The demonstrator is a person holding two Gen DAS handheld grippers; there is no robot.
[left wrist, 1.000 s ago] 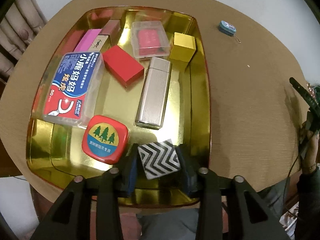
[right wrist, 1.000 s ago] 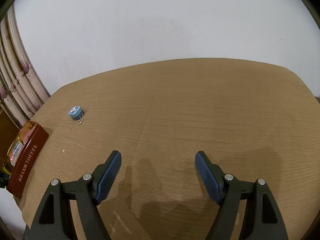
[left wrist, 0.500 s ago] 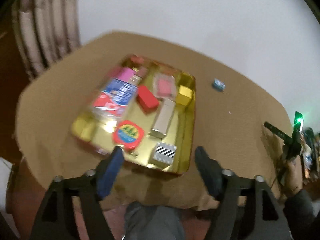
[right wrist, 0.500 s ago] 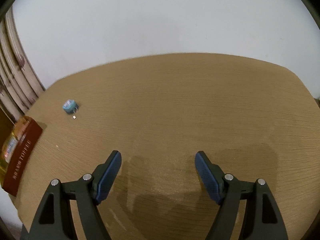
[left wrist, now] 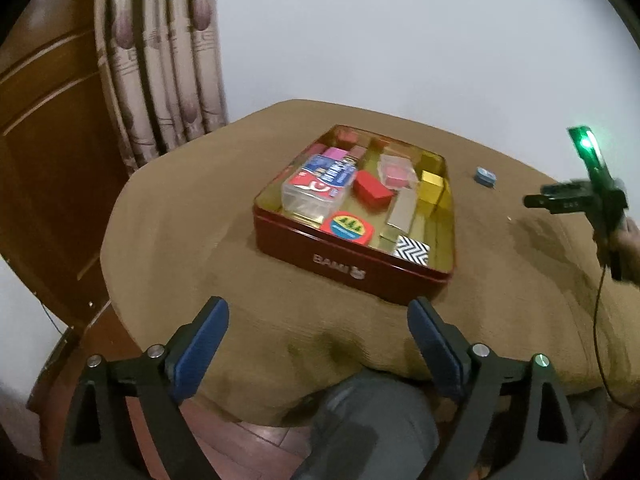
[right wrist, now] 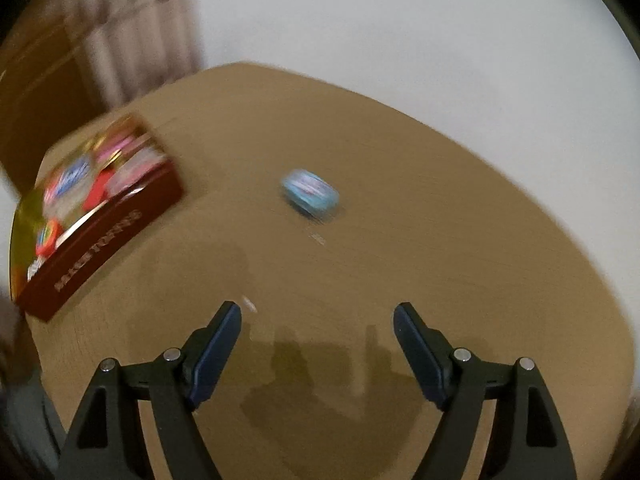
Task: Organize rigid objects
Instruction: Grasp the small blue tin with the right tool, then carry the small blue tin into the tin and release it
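Observation:
A dark red tin (left wrist: 340,264) with a gold inside sits on the brown table and holds several small boxes, among them a zigzag black-and-white block (left wrist: 412,249) at its near right corner and a round red tin (left wrist: 347,227). My left gripper (left wrist: 318,344) is open and empty, pulled back over the table's near edge. A small blue oval tin (right wrist: 310,192) lies on the table beyond my right gripper (right wrist: 318,336), which is open and empty. The blue tin also shows in the left wrist view (left wrist: 485,176), right of the red tin. The red tin shows blurred at left in the right wrist view (right wrist: 100,236).
The right hand-held gripper (left wrist: 588,196) with a green light is at the right of the left wrist view. A curtain (left wrist: 160,68) and a wooden door (left wrist: 48,120) stand behind the table at left. A person's grey-clad legs (left wrist: 368,432) are below the table edge.
My left gripper let go of the zigzag block in the tin, opened and drew back and up. My right gripper swung left, so the blue tin is now nearer and ahead of it.

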